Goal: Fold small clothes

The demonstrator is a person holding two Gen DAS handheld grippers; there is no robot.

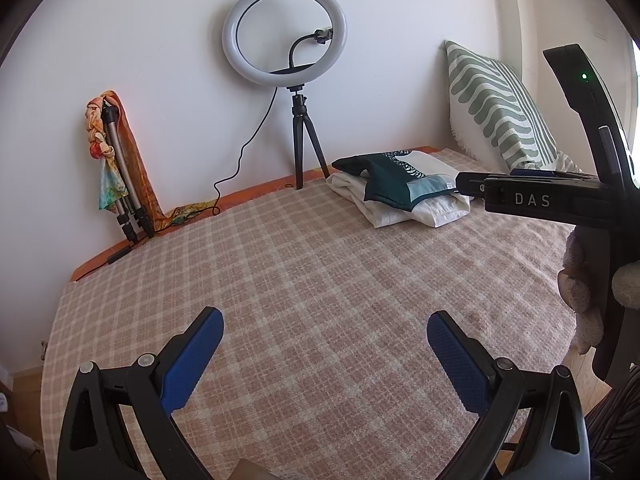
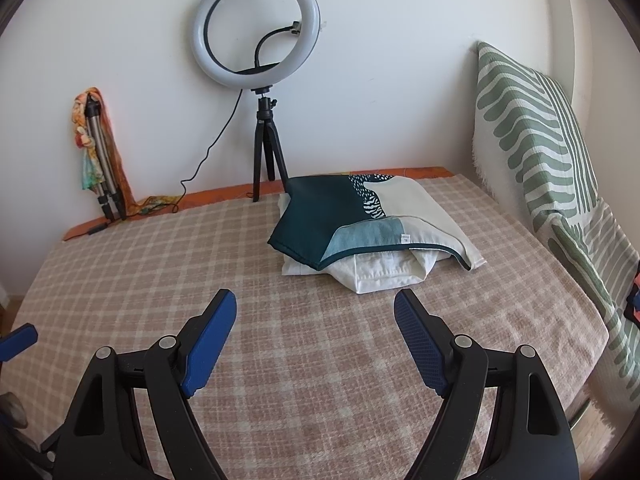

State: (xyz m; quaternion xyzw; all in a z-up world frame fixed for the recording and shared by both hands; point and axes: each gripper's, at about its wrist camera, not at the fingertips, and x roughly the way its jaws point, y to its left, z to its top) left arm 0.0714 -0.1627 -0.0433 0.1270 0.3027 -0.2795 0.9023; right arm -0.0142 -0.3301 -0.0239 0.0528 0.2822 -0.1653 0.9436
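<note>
Two spread-jawed grippers, left gripper and right gripper, short of folded clothes.

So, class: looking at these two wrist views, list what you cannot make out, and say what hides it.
- White cloth, right wrist view: mostly covered by the teal cloth; garment type unclear.
- Small label, right wrist view: print too small.
- Right gripper, left wrist view: fingertips overlap the pile; jaws unclear there.
- Striped pillow: cut off by the edge.
</note>
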